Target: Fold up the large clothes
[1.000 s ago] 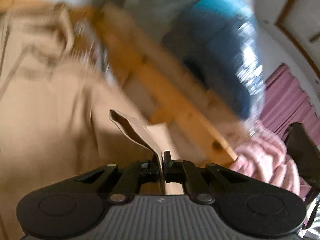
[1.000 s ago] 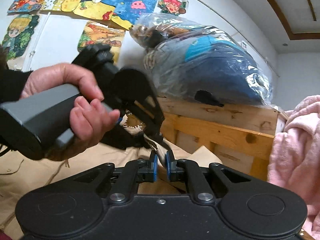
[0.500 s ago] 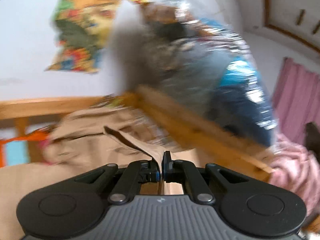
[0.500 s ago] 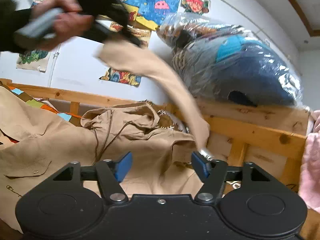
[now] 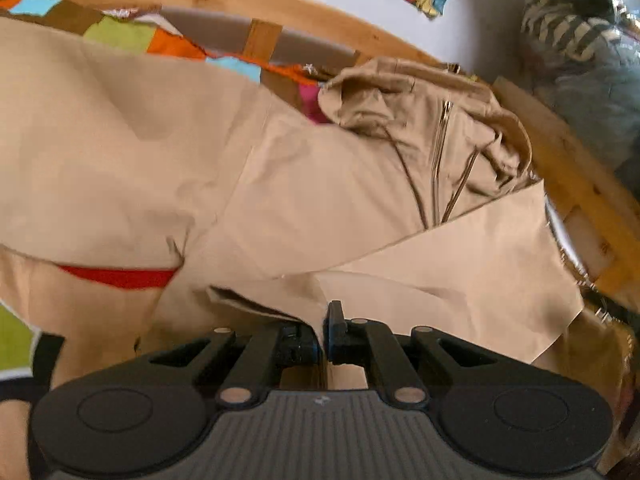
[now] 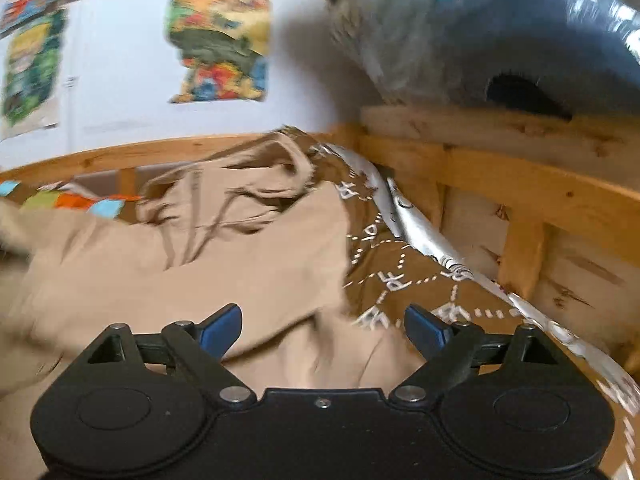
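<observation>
A large beige hooded jacket lies spread over the bed, its hood and zipper bunched at the far end. My left gripper is shut on a beige edge of the jacket, which folds away to the right as a flat panel. In the right wrist view the same jacket lies below my right gripper. Its jaws are opening wide, blue pads apart, with cloth beneath them but nothing pinched.
A wooden bed frame borders the far and right sides. A brown patterned bedsheet and a colourful patchwork cover show beside the jacket. A plastic-wrapped bundle sits on the frame. Posters hang on the wall.
My left gripper swung down from high in the air to the bed, carrying the jacket edge over the jacket body. My right gripper went from shut to wide open and shifted toward the jacket's right side.
</observation>
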